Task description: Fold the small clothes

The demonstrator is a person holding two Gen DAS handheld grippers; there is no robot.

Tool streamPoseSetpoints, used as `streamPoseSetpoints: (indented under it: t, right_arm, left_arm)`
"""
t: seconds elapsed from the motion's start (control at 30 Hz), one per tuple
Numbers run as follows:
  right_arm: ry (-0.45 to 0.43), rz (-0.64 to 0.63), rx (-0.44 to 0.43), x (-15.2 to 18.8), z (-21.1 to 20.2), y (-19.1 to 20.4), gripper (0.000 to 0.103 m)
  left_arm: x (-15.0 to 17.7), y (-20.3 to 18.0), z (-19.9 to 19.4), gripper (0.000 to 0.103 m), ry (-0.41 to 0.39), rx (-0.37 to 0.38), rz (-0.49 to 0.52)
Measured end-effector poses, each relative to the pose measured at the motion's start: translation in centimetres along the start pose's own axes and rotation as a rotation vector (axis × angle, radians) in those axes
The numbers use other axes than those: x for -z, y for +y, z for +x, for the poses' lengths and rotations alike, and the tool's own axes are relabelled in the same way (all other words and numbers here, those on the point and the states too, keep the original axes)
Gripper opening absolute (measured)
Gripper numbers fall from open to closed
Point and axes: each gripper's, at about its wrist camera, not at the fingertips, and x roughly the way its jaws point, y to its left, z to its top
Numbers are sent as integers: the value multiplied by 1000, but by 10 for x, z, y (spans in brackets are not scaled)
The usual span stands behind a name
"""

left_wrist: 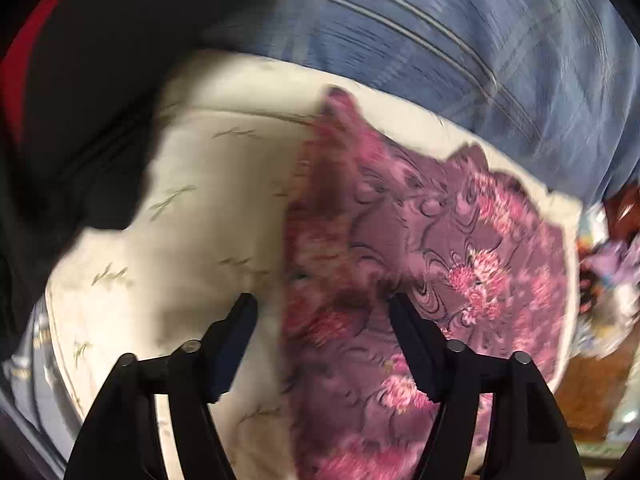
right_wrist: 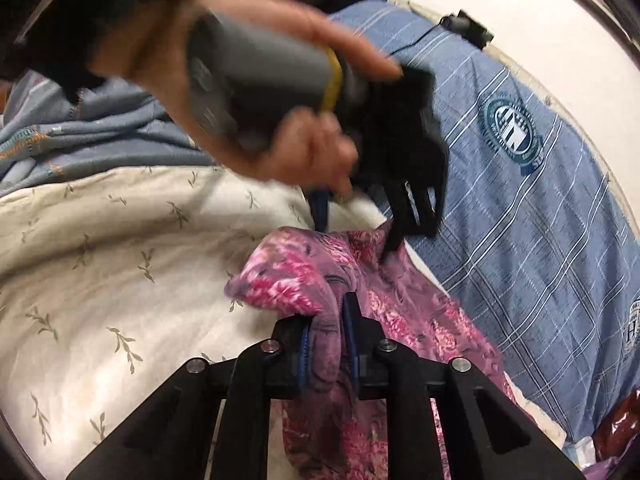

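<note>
Purple cloth with pink flowers, the small garment (right_wrist: pixel 320 280), lies bunched on the cream quilt (right_wrist: pixel 100 260) ahead of both my tools. My right gripper (right_wrist: pixel 326 344) has a thick fold of it pinched between its blue-padded fingers (right_wrist: pixel 351 344), the jaws drawn close with fabric filling the gap, and the rest of the piece trails under the tool and off to its right. Beyond that pinch, at the far end of the same cloth, my left gripper (right_wrist: pixel 356 236) points down into the garment, with my hand (right_wrist: pixel 256 92) wrapped around its grey handle; one black tip touches the fabric, though the blur keeps me from telling whether anything is caught there. From the left wrist view the answer is plainer: the left gripper (left_wrist: pixel 322 304) stands wide apart, its right finger (left_wrist: pixel 412 344) over the garment (left_wrist: pixel 440 240) and its left finger over bare quilt (left_wrist: pixel 200 220), nothing between them (that whole view is smeared with motion blur). The garment spreads ahead and to the right of this tool, its scalloped edge lying on the quilt's sprig pattern. Outward from the quilt, blue striped bedding (right_wrist: pixel 520 220) with round printed crests runs along the right of my right gripper, and a crumpled blue-grey cloth (right_wrist: pixel 80 128) sits far left. Beyond the bedding is a pale wall (right_wrist: pixel 540 8).
</note>
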Motion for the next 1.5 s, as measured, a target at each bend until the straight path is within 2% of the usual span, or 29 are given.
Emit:
streamPoseSetpoints:
  t: [0.03, 0.1, 0.13, 0.17, 0.2, 0.37, 0.47, 0.57, 0.67, 0.73, 0.8, 0.83, 0.9, 0.93, 1.03, 1.07, 1.1, 1.17, 1.27, 1.43, 1.47, 1.5]
  right_arm:
    - [-8, 6, -8, 0, -2, -1, 13]
    - [-21, 31, -27, 3, -4, -6, 12]
    - [-26, 48, -34, 4, -6, -7, 11]
    - [-32, 69, -39, 6, -8, -12, 10]
    - [-37, 99, -48, 8, -11, -19, 10]
    - [-41, 329, -100, 30, -30, -70, 9]
    - [-40, 528, -122, 58, -48, -113, 9]
    - [-28, 704, -135, 95, -65, -145, 9]
    - [2, 843, -136, 136, -73, -171, 10]
    - [53, 959, -161, 174, -70, -188, 12]
    - [93, 1032, -167, 201, -65, -198, 22]
    - [117, 1060, -216, 215, -61, -202, 28]
    - [83, 1096, -305, 231, -64, -208, 30]
    - [58, 1103, -330, 235, -68, -211, 38]
    - [-36, 1144, -375, 243, -80, -217, 74]
    - [-58, 1163, -394, 243, -81, -219, 79]
    - [-61, 1174, -400, 243, -81, -221, 80]
    - [-67, 1193, -413, 241, -78, -222, 81]
    - [-75, 1186, -414, 237, -70, -224, 81]
    - [-89, 1151, -421, 232, -68, -218, 81]
    - [-85, 1143, -430, 231, -66, -216, 76]
    - [-77, 1134, -430, 230, -63, -215, 71]
  left_arm:
    - [-3, -8, 3, 66, -7, 3, 26]
    - [-6, -17, 7, 28, -4, 29, 40]
    - [-7, -21, 7, 22, -11, 9, 50]
    - [-8, -25, 5, 11, -19, -15, 65]
    - [-9, -29, 2, 11, -28, -24, 78]
    - [-14, -64, -30, 10, -112, 52, 81]
    - [-12, -109, -35, 10, -143, 54, 130]
    - [-12, -163, -18, 10, -140, 57, 201]
    - [-12, -213, 22, 9, -97, 82, 244]
    - [-18, -242, 67, 9, -54, 15, 248]
    - [-24, -259, 115, 9, 22, -81, 230]
    - [-23, -267, 134, 9, 44, -132, 230]
    - [-27, -276, 143, 14, 41, -171, 237]
    - [-31, -280, 142, 18, 50, -152, 241]
    - [-41, -290, 127, 35, 46, -115, 244]
    - [-45, -293, 119, 48, 28, -116, 252]
    - [-45, -296, 113, 61, 11, -121, 261]
    - [-43, -302, 106, 66, -31, -160, 280]
    - [-36, -309, 119, 66, -10, -224, 273]
    - [-32, -300, 160, 65, 82, -330, 232]
    - [-30, -294, 168, 65, 92, -346, 225]
    - [-28, -292, 179, 52, 103, -376, 218]
